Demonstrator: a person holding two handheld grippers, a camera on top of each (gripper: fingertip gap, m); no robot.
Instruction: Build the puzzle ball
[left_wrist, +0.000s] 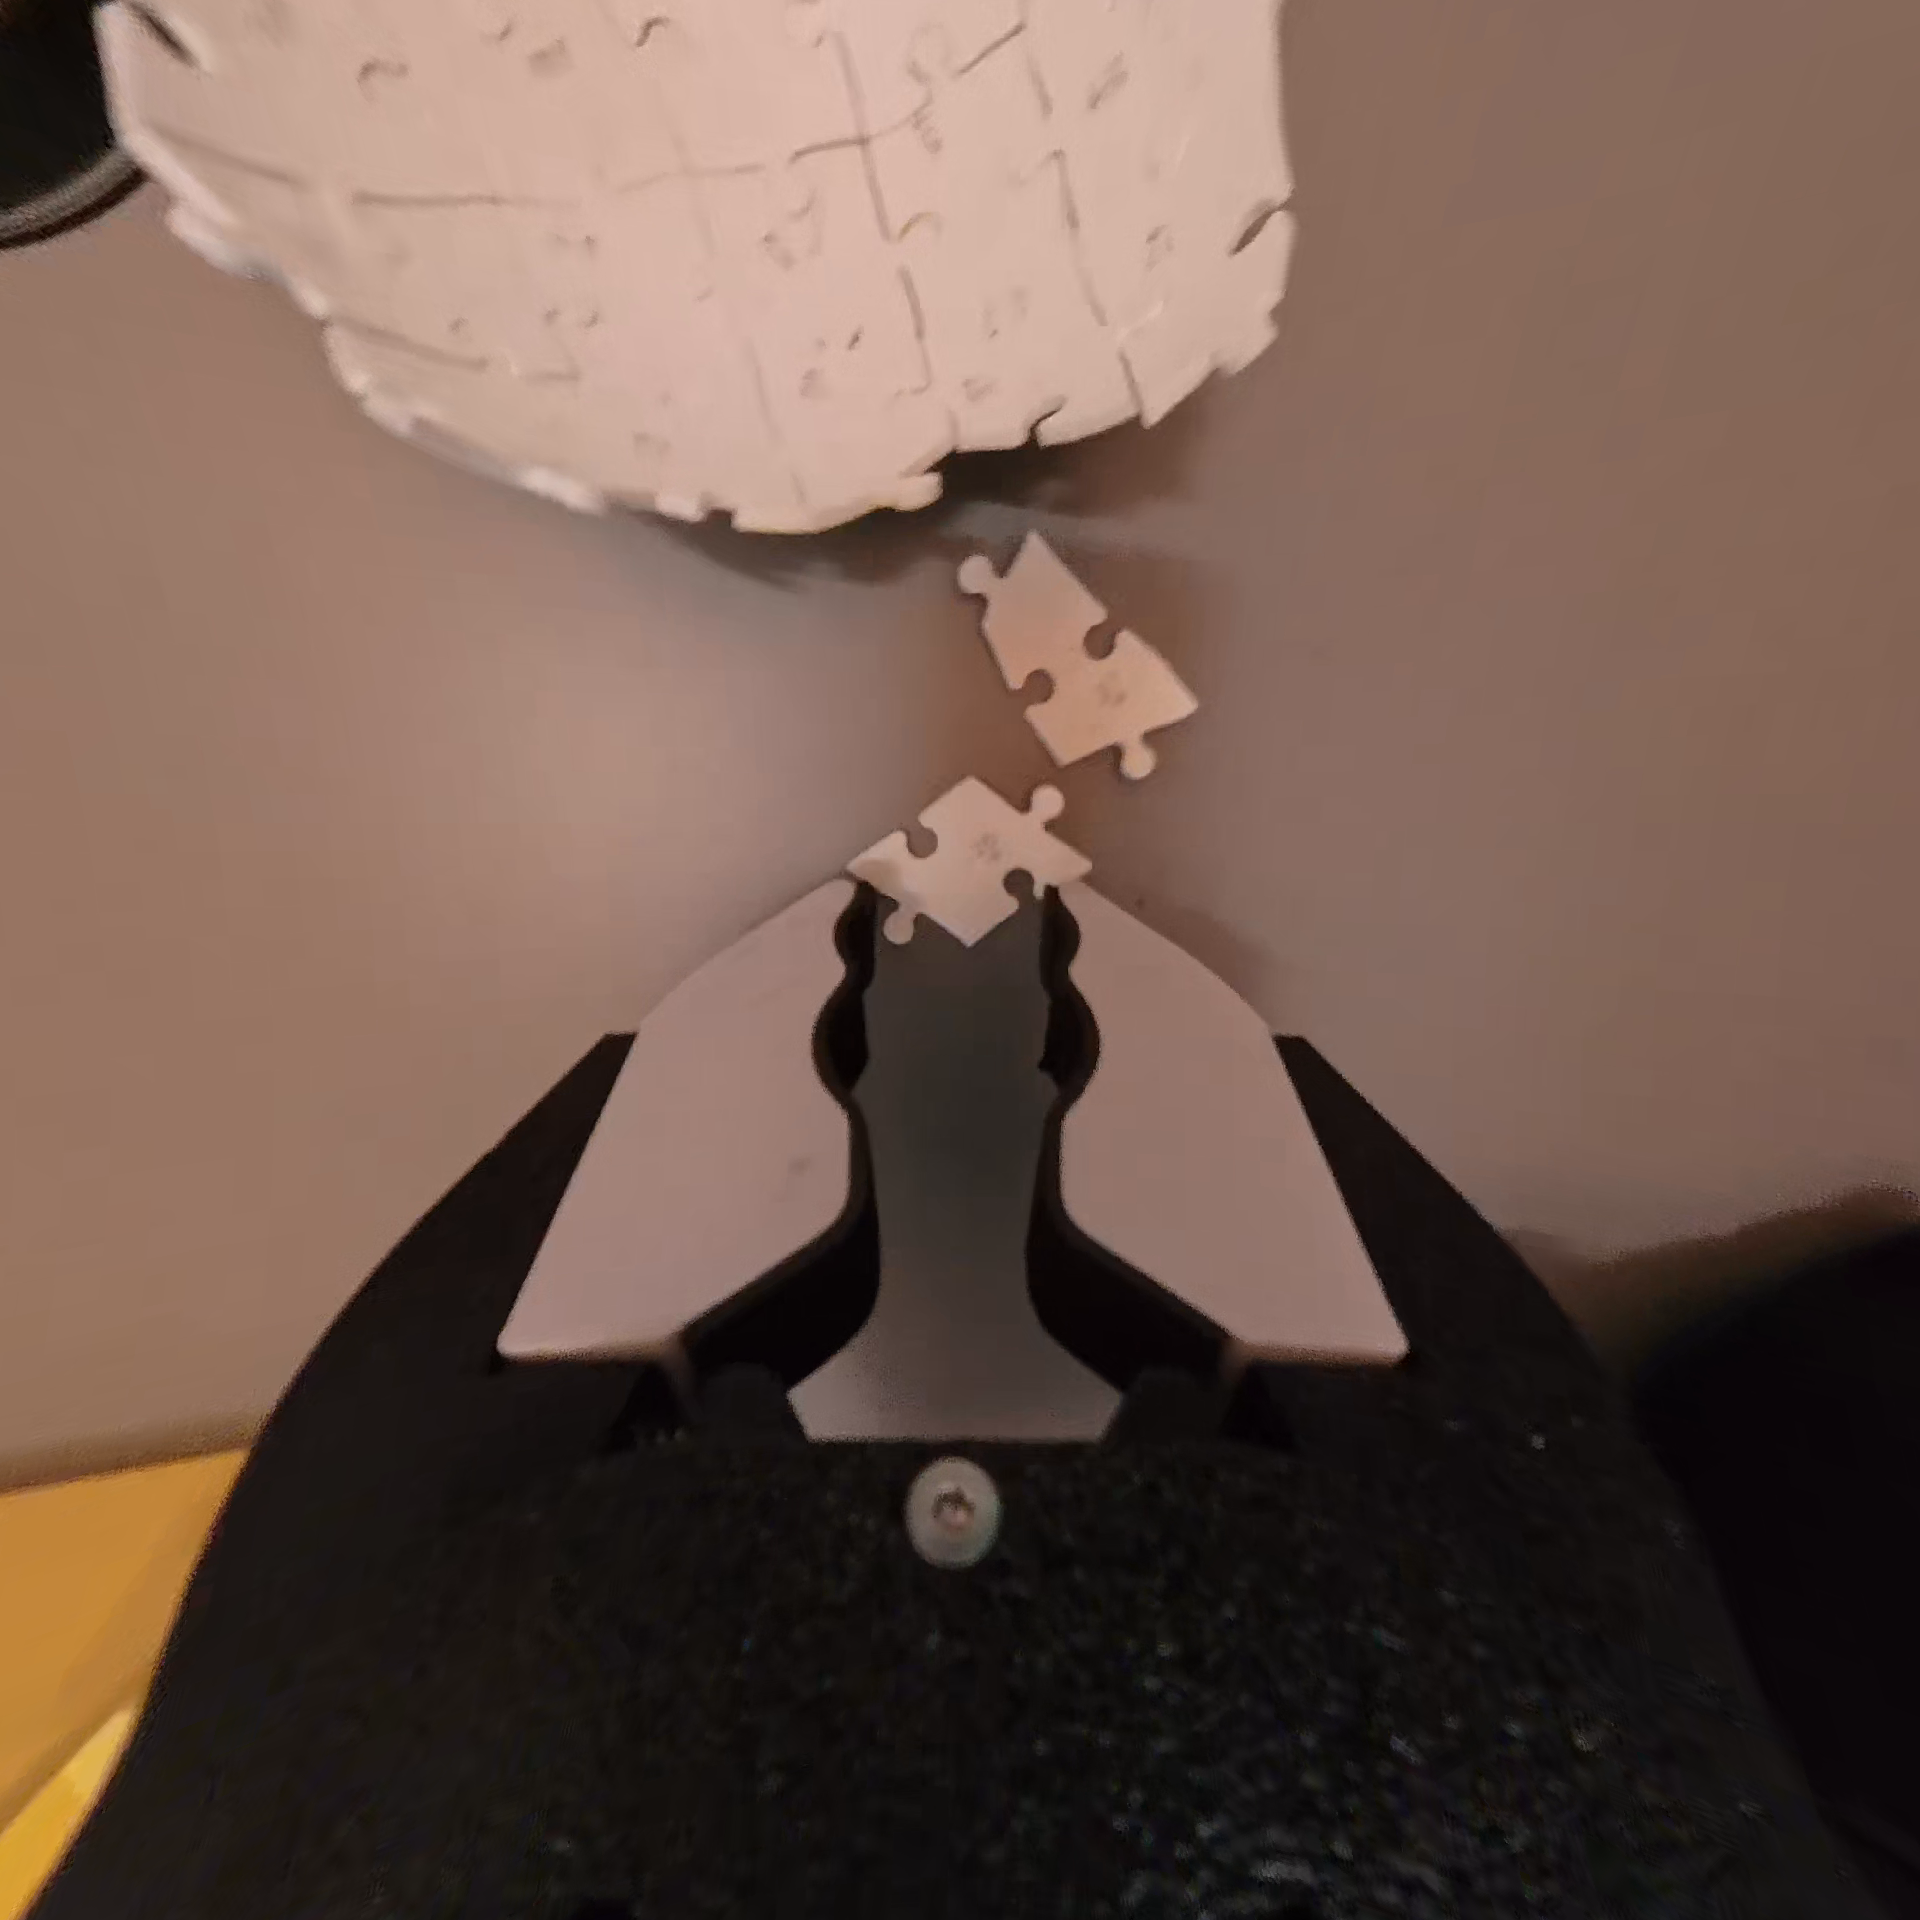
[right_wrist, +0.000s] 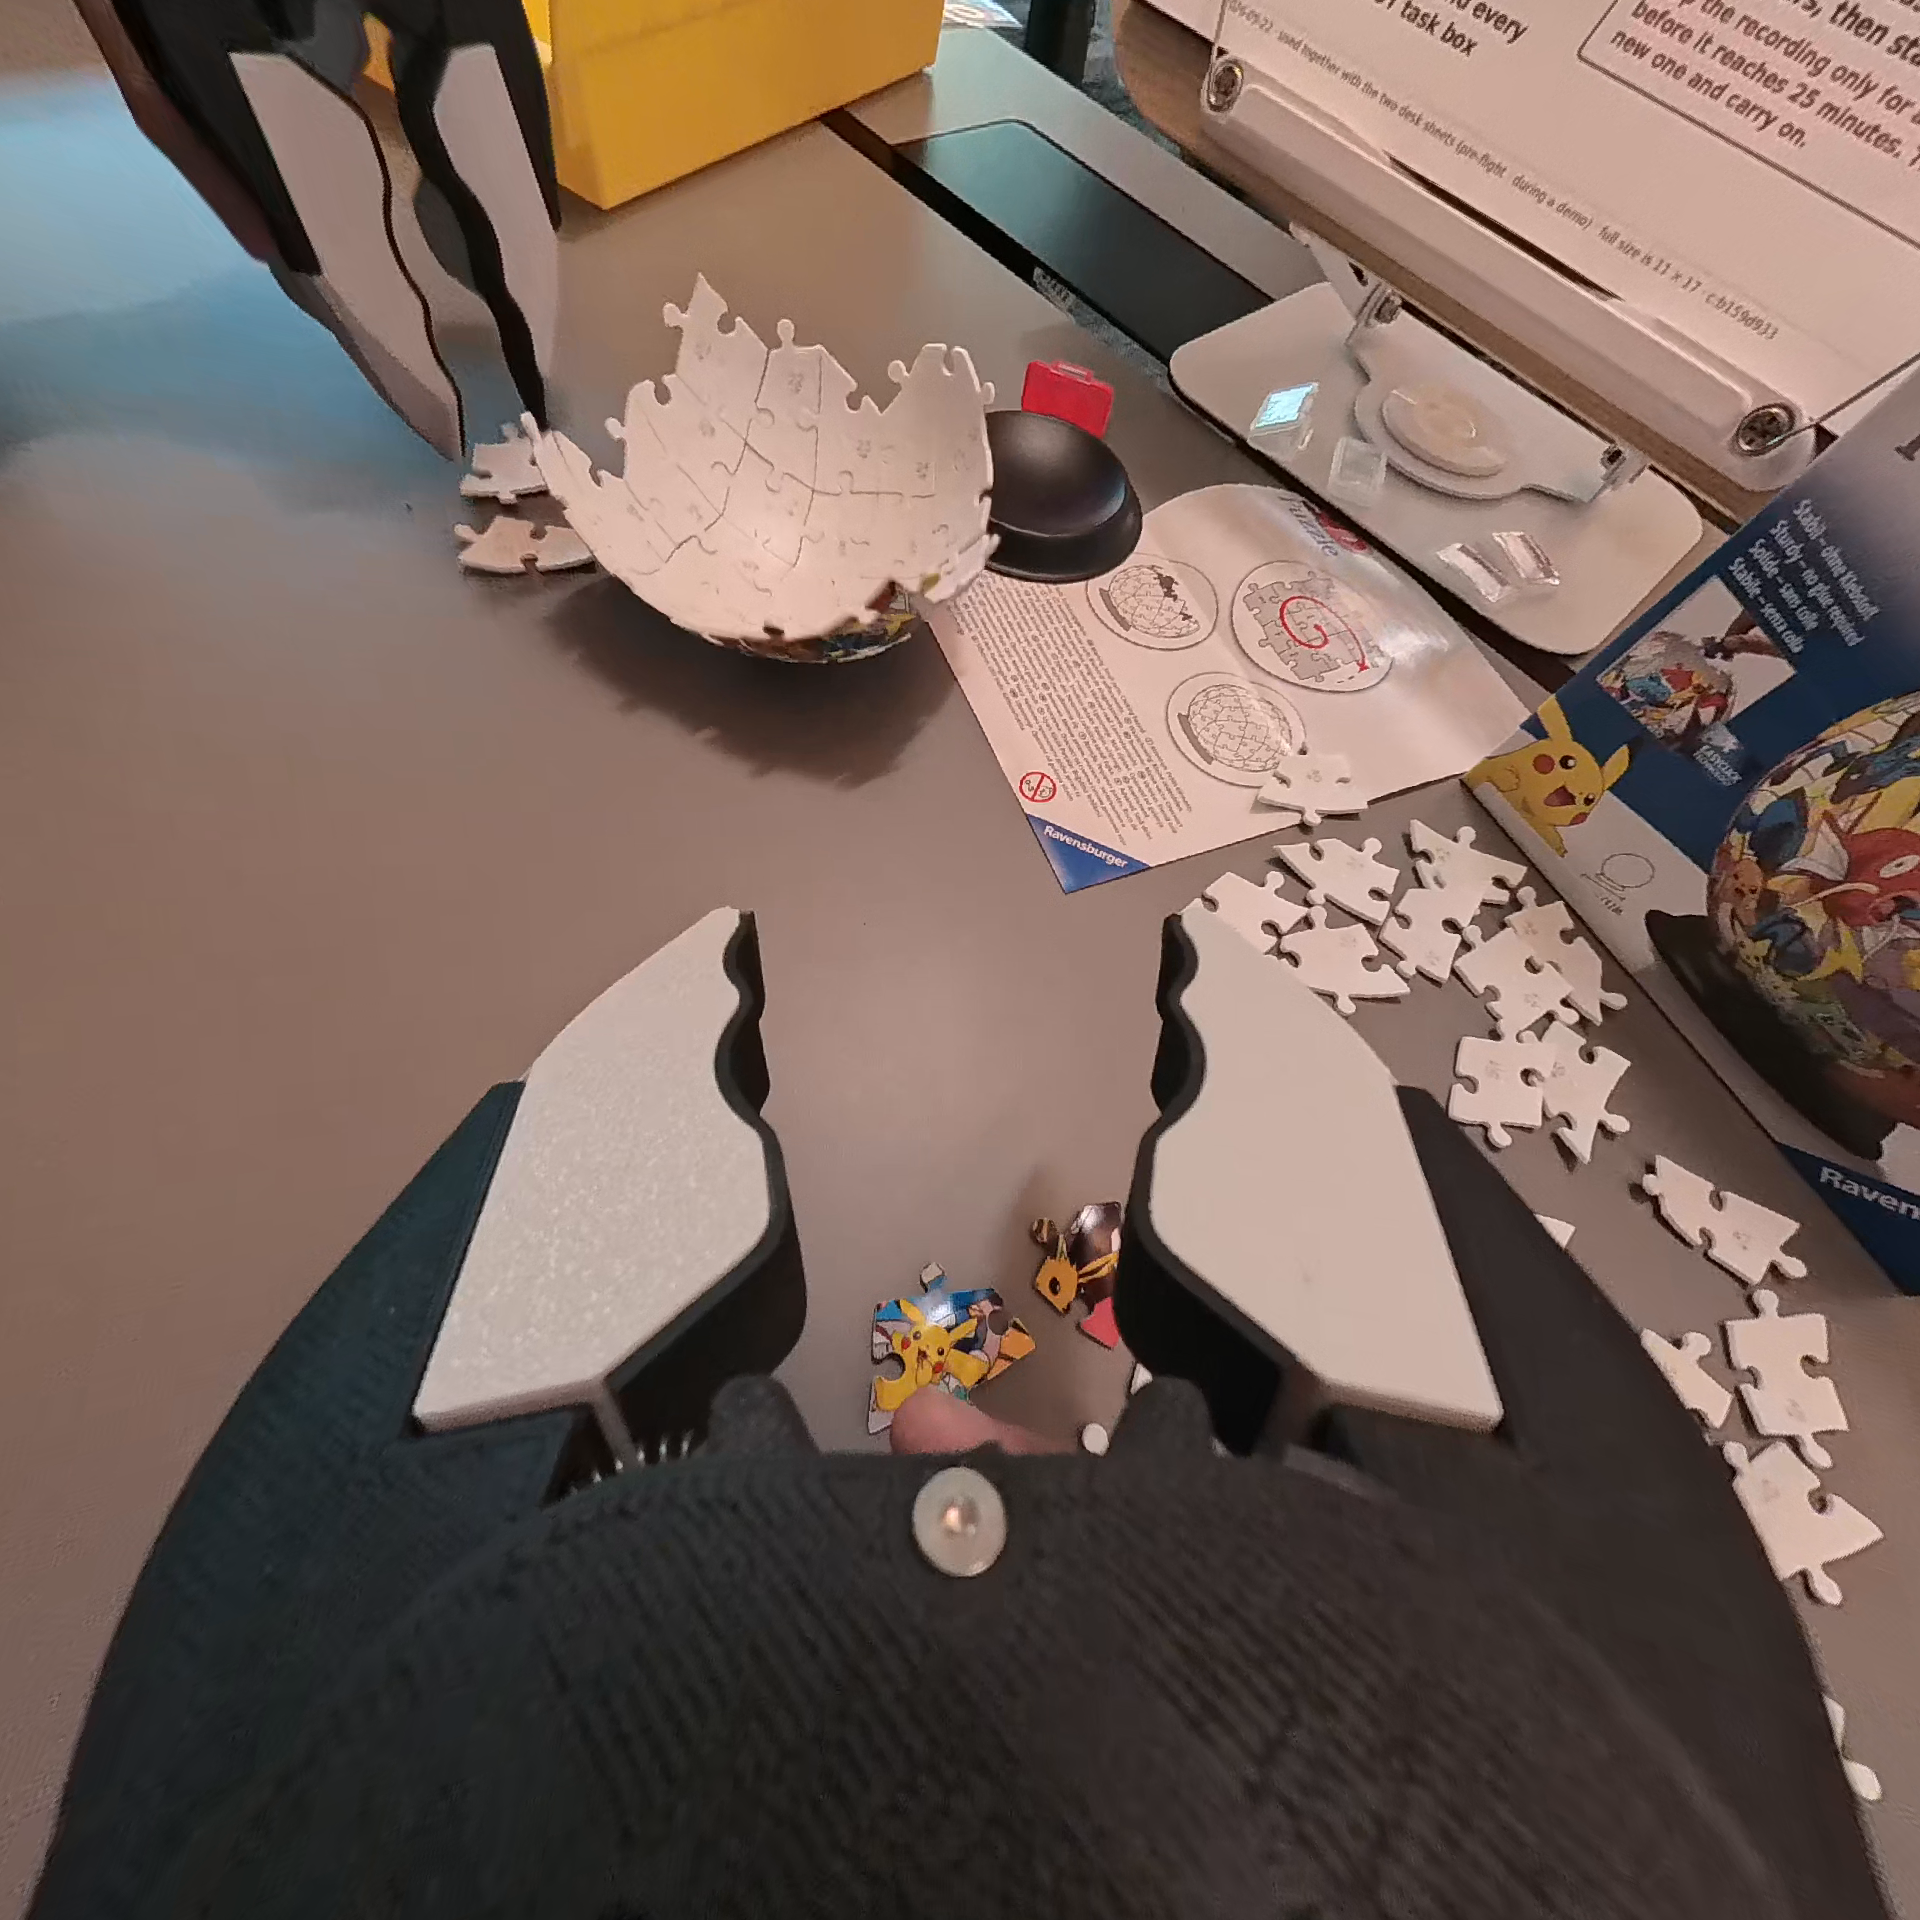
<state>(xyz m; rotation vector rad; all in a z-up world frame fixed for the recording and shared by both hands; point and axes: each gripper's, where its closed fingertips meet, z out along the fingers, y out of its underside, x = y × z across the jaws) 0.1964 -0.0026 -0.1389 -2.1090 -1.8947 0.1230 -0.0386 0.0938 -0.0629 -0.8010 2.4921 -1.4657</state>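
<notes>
The part-built puzzle ball (left_wrist: 727, 260) is a white half shell lying open side up on the grey table (left_wrist: 312, 779); it also shows in the right wrist view (right_wrist: 779, 499). My left gripper (left_wrist: 956, 896) points down just beside it, its jaws closed to the width of one white puzzle piece (left_wrist: 971, 862) held at the fingertips. A joined pair of white pieces (left_wrist: 1081, 665) lies between that piece and the shell. In the right wrist view the left gripper (right_wrist: 499, 426) is at the upper left. My right gripper (right_wrist: 956, 935) is open and empty, above two colour-side-up pieces (right_wrist: 940, 1340).
Several loose white pieces (right_wrist: 1455, 935) lie at the right, next to the puzzle box (right_wrist: 1766, 831). An instruction sheet (right_wrist: 1195, 686) and a black ball stand (right_wrist: 1060, 488) sit behind the shell. A yellow box (right_wrist: 727, 83) and a white sheet holder (right_wrist: 1455, 416) stand at the back. The grippers' ends are close to 25 cm from one another.
</notes>
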